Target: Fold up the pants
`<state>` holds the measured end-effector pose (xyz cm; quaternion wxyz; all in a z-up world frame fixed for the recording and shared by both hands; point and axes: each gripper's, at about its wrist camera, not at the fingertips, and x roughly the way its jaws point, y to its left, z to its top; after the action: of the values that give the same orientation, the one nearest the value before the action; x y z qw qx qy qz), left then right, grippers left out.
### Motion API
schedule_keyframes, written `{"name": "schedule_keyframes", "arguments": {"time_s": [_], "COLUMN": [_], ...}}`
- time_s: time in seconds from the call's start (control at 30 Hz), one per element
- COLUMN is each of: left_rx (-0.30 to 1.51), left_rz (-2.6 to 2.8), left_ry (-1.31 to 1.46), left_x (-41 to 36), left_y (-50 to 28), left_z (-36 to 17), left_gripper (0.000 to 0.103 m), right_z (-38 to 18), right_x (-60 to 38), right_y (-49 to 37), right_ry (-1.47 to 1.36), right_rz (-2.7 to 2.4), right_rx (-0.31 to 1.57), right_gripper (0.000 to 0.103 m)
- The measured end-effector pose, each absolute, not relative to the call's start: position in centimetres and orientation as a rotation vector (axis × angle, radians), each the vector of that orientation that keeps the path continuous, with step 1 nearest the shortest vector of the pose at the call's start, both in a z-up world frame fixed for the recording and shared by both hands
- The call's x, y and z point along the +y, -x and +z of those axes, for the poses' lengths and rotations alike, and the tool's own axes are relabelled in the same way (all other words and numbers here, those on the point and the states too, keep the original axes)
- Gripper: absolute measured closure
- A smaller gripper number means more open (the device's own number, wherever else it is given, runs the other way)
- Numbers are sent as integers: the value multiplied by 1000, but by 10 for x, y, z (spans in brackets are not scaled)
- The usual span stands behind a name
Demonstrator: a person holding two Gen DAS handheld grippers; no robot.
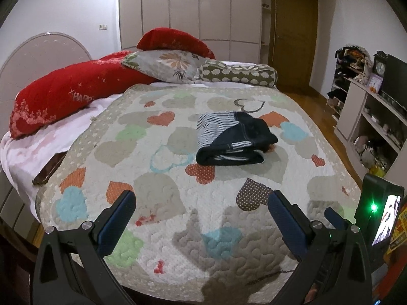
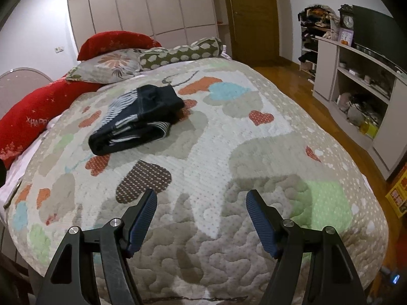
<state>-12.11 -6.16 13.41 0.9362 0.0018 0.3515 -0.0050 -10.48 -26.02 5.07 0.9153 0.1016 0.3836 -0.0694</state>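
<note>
- Two grippers hang above the near end of the bed, and both are spread wide with nothing between their blue-padded fingers: the left gripper (image 1: 202,203) in the left wrist view, the right gripper (image 2: 201,202) in the right wrist view.
- Neither touches the quilt (image 1: 152,228); their shadows fall on the stitched fabric just below, which suggests they are held a little above it.
- With jaws apart and empty, and both well back from the garment, the grippers look pulled clear, probably so that nothing snags or drags the finished bundle.
- Further out, the pants (image 1: 234,138) lie near the middle of the quilt as a compact, layered bundle, dark denim outside with a black-and-white striped lining showing at the folds; the right wrist view shows the same bundle (image 2: 137,120) ahead and to the left.
- The bundle sits flat, edges roughly stacked, its rounded fold toward the cameras. Judging by this, the folding appears done or nearly so; at most a tidying press might remain.
- Its central place on the quilt makes sense: a broad, level, soft surface keeps the layers from sliding apart.
- Beyond it, red cushions (image 1: 63,94), a floral pillow (image 1: 165,64) and a patterned bolster (image 1: 239,73) line the head of the bed, well apart from the pants.
- At the room's edge stand pale wardrobe doors (image 1: 188,7), a wooden door (image 1: 292,30) and open shelving (image 2: 361,86) with clutter.
</note>
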Motion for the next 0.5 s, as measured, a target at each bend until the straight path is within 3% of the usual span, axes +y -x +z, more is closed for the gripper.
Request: {"name": "schedule_keyframes", "arguments": {"time_s": [0.5], "left_rx": [784], "left_rz": [7], "left_ry": [12], "left_x": [-56], "left_y": [114], "left_z": [122], "left_gripper": [0], "right_z": [42], "right_x": [-247], "right_y": [102], "right_ry": [-163], "right_rz": [-123], "right_rx": [827], "right_gripper": [26]}}
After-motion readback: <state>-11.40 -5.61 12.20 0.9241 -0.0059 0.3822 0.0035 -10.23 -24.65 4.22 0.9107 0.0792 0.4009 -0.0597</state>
